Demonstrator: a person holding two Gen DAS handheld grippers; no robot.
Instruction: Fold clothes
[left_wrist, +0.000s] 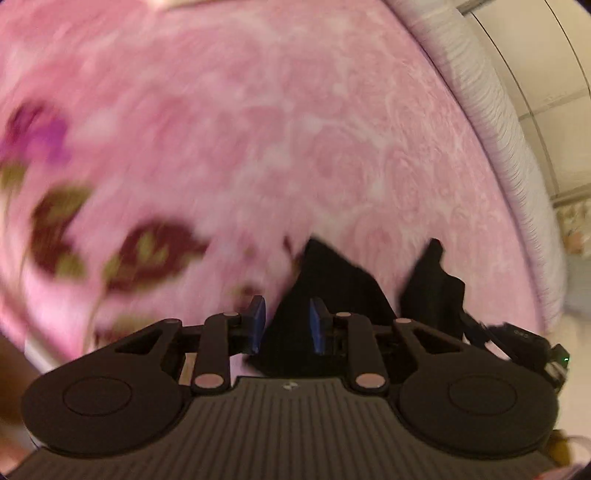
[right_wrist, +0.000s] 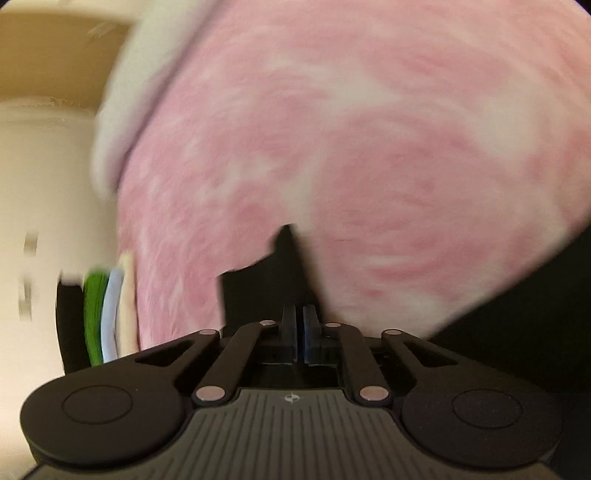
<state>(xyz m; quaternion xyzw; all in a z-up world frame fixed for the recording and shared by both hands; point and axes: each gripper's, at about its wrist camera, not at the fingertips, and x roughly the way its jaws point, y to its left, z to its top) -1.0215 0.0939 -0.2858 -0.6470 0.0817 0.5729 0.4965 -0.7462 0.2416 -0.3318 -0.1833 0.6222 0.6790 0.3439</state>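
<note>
Left gripper: jaws released, blue pads standing apart; a peak of the black garment rises in the gap between them, but neither pad presses on it.
Right gripper: jaws clenched, the two fingers pressed together on a fold of black cloth that climbs to a point just above them.
Black garment: lies on the pink blanket, bunched right at both sets of fingertips; in the right wrist view a further dark mass fills the lower right corner, too blurred to say whether it is the same cloth.
Only in the left view: two separate black peaks, one between the pads and one beyond the right finger; dark red and olive flower prints on the blanket to the left of the garment; a second gripper body with a small green light at the right edge, next to the garment.
Only in the right view: a stack of folded cloths, black, green, white and cream, at the blanket's left edge, well left of the garment; cream floor beyond it.
Edges: a pale ribbed border runs along the blanket's far right side in the left view; tiled floor lies past it.
Open room: a wide bare stretch of blanket spreads beyond the garment in both views.
Sharpness: both views are motion-blurred, the right more so.
</note>
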